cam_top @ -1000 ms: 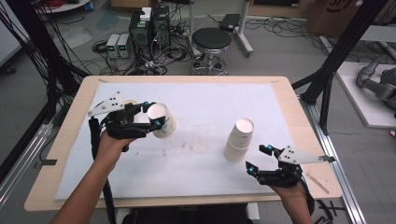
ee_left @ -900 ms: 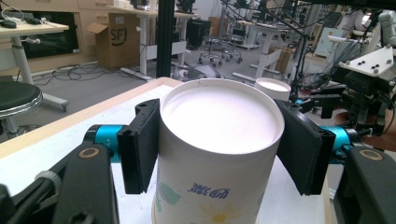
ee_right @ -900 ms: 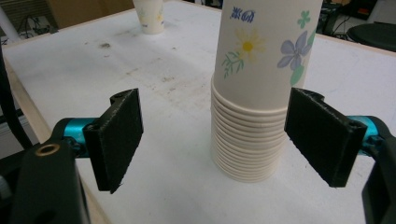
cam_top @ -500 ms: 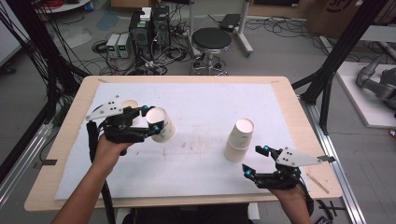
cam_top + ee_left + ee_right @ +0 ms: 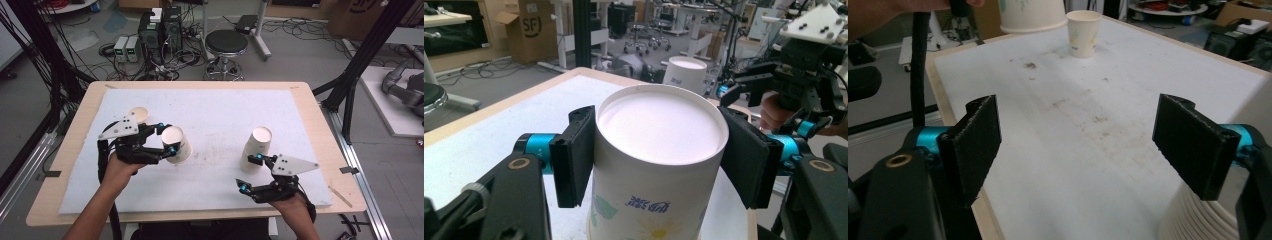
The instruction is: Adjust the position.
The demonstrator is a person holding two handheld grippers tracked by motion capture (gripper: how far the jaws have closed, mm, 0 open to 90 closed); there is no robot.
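Left gripper view, left hand-held gripper (image 5: 651,160) clamping printed paper cup (image 5: 651,165), high view, right hand-held gripper (image 5: 250,172) open.

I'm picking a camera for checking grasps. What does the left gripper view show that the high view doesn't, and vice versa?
Left gripper view: blue print and a flower on the paper cup, both black jaws against its sides. High view: the whole table, a lone cup behind the left gripper, a stool. Both: that paper cup and the cup stack by the open right gripper.
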